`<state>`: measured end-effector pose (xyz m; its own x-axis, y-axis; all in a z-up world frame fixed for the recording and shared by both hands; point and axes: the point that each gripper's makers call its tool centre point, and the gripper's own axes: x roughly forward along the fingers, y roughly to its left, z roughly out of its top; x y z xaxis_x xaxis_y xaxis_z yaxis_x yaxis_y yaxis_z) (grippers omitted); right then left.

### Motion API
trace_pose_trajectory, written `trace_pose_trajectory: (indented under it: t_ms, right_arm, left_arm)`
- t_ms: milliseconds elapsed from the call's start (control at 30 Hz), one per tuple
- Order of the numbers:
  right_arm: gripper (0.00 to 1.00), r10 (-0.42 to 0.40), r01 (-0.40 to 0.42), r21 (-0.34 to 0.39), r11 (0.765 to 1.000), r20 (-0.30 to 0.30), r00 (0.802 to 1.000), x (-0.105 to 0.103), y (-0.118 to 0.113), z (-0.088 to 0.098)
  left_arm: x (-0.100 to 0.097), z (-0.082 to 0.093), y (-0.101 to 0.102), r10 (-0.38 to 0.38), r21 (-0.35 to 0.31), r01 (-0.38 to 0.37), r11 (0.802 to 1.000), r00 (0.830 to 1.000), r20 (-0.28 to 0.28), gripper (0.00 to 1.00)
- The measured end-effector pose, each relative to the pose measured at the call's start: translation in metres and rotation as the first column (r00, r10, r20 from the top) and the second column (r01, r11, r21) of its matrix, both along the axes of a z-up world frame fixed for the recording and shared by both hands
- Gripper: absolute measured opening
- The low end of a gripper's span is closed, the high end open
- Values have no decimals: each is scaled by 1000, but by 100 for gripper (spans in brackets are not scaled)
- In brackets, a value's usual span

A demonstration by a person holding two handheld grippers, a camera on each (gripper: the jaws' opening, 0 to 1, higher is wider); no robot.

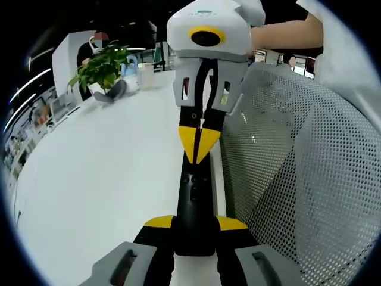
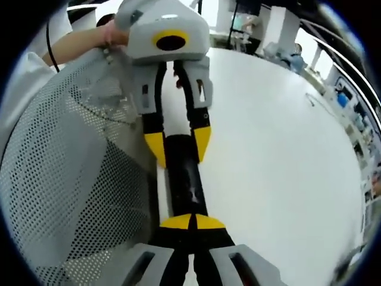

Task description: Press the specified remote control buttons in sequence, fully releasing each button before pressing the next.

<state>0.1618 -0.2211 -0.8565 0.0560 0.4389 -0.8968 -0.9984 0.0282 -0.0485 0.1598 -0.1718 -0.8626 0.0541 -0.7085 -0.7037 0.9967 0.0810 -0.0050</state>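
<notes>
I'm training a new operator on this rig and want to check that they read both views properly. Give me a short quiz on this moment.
1. True or false: the left gripper has its jaws on either side of the black remote, holding one end.
2. How do the right gripper's yellow jaws stand?
A) spread wide above the table
B) closed together at the remote's face
C) clamped on the plant
3. Fill in: the chair back beside the remote is white ___.

Key: 1 true; 2 B; 3 mesh.
</notes>
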Motion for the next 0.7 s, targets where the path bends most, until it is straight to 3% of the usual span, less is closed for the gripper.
trace_pose_trajectory:
  t_ms: [200,400,700]
  right_arm:
    - [0,53,-54,-81,995,-9,999,0,2,-1]
    - [0,49,-53,-135,989,-32,998,1,2,-2]
    - [0,-20,19,-32,999,-42,999,1,-1,1]
  left_arm:
    - [0,0,0,0,-1,0,1000,1000,0,25]
    - [-1,0,1,1,-1,-1,1000,1000,0,25]
    - [-1,0,0,3,-4,-3,1000,1000,0,25]
